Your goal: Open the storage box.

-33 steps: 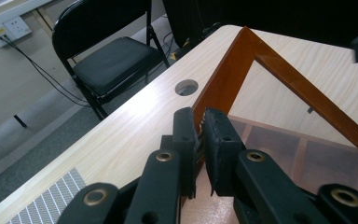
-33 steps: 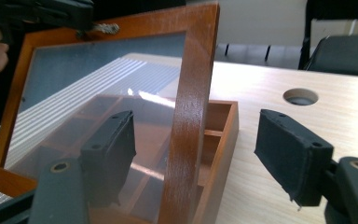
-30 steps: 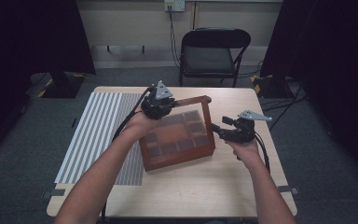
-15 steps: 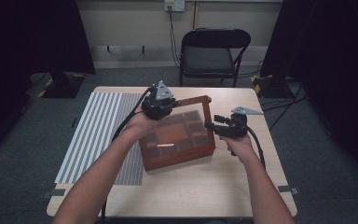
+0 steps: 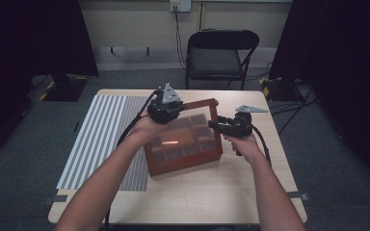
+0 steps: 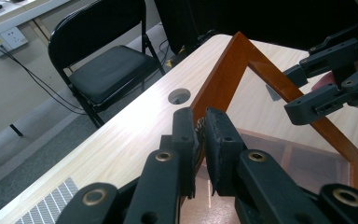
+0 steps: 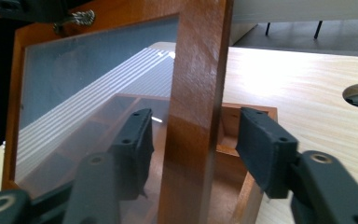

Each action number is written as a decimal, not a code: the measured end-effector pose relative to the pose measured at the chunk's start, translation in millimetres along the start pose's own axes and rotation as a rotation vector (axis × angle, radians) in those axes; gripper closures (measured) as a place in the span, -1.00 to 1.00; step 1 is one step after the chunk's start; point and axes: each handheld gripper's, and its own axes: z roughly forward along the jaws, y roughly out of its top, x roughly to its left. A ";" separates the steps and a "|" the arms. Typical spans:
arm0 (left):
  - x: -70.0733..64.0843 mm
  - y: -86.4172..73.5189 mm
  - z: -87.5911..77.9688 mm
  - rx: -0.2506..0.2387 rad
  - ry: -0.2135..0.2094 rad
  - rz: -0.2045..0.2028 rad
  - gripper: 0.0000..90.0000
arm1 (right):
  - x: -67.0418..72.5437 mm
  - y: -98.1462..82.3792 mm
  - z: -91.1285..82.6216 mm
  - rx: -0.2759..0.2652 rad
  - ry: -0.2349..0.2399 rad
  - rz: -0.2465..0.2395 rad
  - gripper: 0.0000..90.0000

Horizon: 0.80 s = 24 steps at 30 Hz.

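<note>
L tongs [image 6: 200,140] clamp box lid [image 7: 196,70] latch edge; R tongs [image 7: 193,140] closing round side rail, gaps left.

Box [image 5: 183,159] is showing reddish-brown wood, varnished and glossy; lid frame [image 7: 196,93] is reflecting light along its smooth grain. Lid pane [image 7: 98,79] is looking like clear glass or plastic, smooth, slightly hazy, mirroring the striped mat [image 5: 103,130]. Latch [image 7: 77,18] is appearing as dull ornate metal. Table [image 5: 212,192] is presenting pale wood-grain laminate, smooth, satin sheen. Gripper jaws are reading as matt black plastic with brass-coloured rivets [image 6: 95,196]. Chair [image 6: 107,70] seat is looking matt black, padded.
</note>
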 end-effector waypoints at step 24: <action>-4.4 10.5 -13.3 -0.060 -0.026 -0.023 0.48 | 4.1 3.3 -4.6 0.005 -0.004 0.000 0.42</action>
